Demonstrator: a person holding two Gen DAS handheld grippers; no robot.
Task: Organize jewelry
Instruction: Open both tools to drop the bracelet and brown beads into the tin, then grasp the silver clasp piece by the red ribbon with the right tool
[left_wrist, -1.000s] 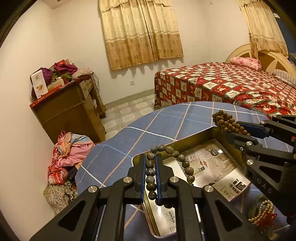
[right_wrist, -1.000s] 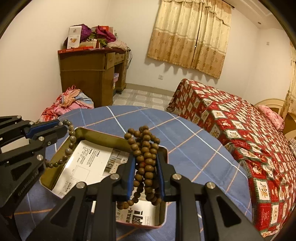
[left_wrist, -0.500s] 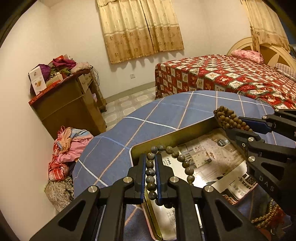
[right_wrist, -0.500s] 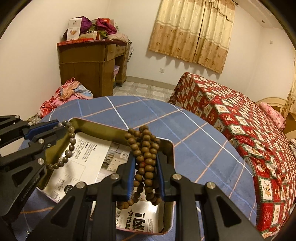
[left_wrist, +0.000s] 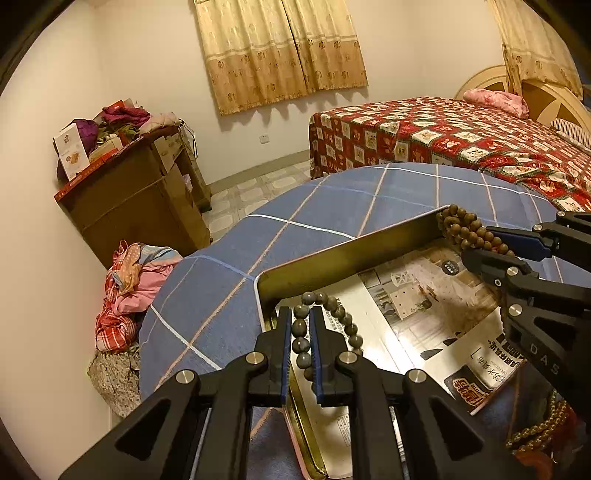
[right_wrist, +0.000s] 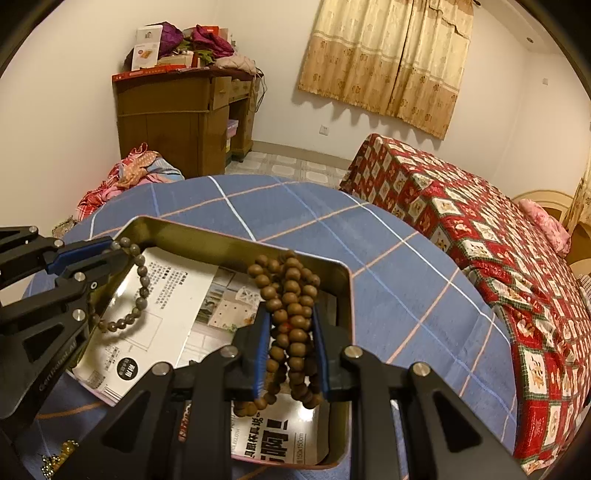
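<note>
A gold-coloured tin box lined with a printed leaflet lies on the blue checked tablecloth. My left gripper is shut on a grey bead bracelet, whose loop hangs over the tin's left end. In the right wrist view that bracelet dangles from the left gripper above the leaflet. My right gripper is shut on a thick bundle of brown wooden beads above the tin's far right corner. The same brown beads show at right in the left view.
A gold bead string lies on the cloth near the tin's front. The round table drops off all around. Beyond it are a wooden cabinet, a heap of clothes on the floor and a red-quilted bed.
My left gripper has sunk a little toward the tin with the grey bracelet, so the tin looms larger. The right gripper holds its brown beads in nearly the same spot.
</note>
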